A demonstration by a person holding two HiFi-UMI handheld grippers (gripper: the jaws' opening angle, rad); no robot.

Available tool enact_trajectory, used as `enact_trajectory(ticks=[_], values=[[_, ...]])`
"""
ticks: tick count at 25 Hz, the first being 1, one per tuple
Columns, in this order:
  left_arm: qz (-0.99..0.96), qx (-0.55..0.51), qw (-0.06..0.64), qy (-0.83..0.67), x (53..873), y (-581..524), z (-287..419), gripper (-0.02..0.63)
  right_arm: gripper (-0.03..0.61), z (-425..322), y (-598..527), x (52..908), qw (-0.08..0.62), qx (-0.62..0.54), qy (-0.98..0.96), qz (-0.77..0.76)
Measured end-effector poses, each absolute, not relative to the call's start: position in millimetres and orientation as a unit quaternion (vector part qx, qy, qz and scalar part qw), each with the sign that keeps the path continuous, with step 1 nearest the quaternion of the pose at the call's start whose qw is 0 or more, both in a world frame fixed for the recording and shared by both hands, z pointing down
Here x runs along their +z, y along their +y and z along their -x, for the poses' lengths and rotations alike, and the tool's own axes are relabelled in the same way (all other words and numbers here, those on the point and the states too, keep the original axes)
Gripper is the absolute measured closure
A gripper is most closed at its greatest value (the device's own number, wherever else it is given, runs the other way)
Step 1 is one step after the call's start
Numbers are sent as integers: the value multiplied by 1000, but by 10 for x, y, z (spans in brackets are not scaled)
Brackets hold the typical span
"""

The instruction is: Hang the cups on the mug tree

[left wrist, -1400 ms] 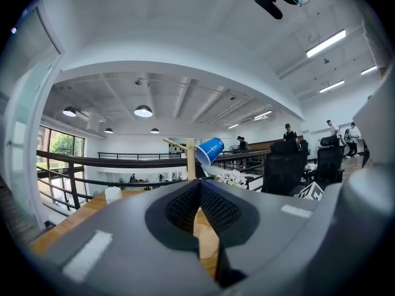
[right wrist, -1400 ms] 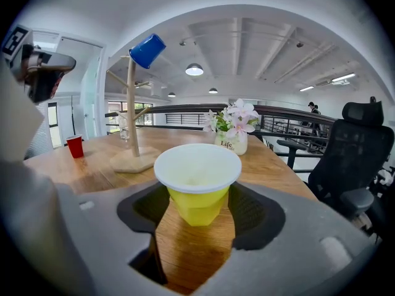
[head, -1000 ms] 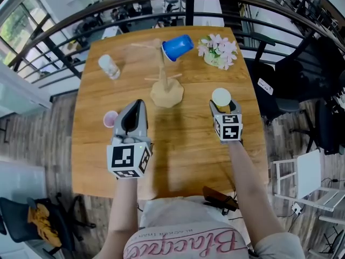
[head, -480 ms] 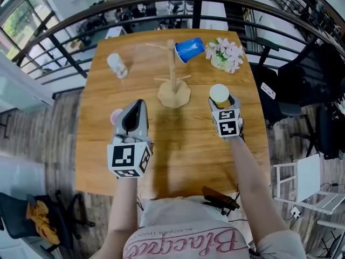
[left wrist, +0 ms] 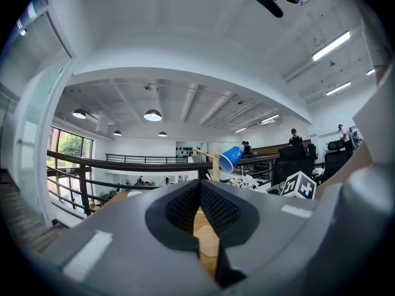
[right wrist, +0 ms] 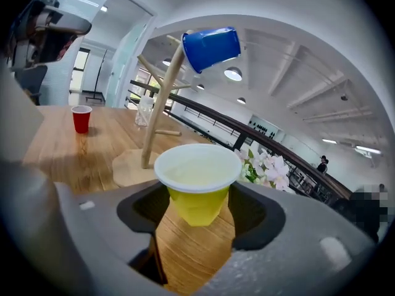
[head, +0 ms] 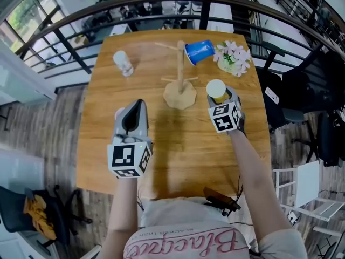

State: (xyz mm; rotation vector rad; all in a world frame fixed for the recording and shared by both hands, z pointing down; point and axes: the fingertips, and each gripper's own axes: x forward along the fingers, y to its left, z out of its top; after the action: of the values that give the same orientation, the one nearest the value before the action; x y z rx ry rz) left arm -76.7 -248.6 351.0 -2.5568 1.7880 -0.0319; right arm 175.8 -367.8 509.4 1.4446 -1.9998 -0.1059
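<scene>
A: Anything different from a second ago?

B: Yes. Carried nearer to the mug tree (head: 180, 63): the yellow cup (head: 216, 88), now near the round wooden base, farther off before. Also a small rightward slide of the whole wooden table (head: 183, 150) in the head view, so partly just a turn of the head.

A: And the grip on it?

B: Unchanged. Clamped by the right gripper (head: 220, 97) across the lower body, upright, rim up. Lifted or resting on the wood: hard to tell.

A: Left side?

B: No movement. Left gripper (head: 137, 107) parked over the near half of the table, jaws pressed together on nothing, with a small red cup (head: 119, 114) just beside its tip.

A: Elsewhere on the table?

B: One blue cup (head: 199, 51) already hung on an upper peg, mouth tilted down and outward. A clear cup (head: 123, 62) at the far left, well apart from the tree. Pale flowers (head: 233, 56) at the far right, close behind the yellow cup.

A: Meaning for the task?

B: Probably the approach with the second cup. Still to do, by the look of it: tipping it over and slipping it onto a free peg. Worth minding the flowers and the hung blue cup on the way up. Red and clear cups left for afterwards.
</scene>
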Motion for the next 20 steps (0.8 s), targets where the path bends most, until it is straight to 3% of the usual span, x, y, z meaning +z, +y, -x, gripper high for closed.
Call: enact_trajectory(ticks=[20], values=[[797, -4, -4, 604, 3602, -2527, 1109, 601, 295, -1393, -4140, 5156, 527, -238, -688, -439]])
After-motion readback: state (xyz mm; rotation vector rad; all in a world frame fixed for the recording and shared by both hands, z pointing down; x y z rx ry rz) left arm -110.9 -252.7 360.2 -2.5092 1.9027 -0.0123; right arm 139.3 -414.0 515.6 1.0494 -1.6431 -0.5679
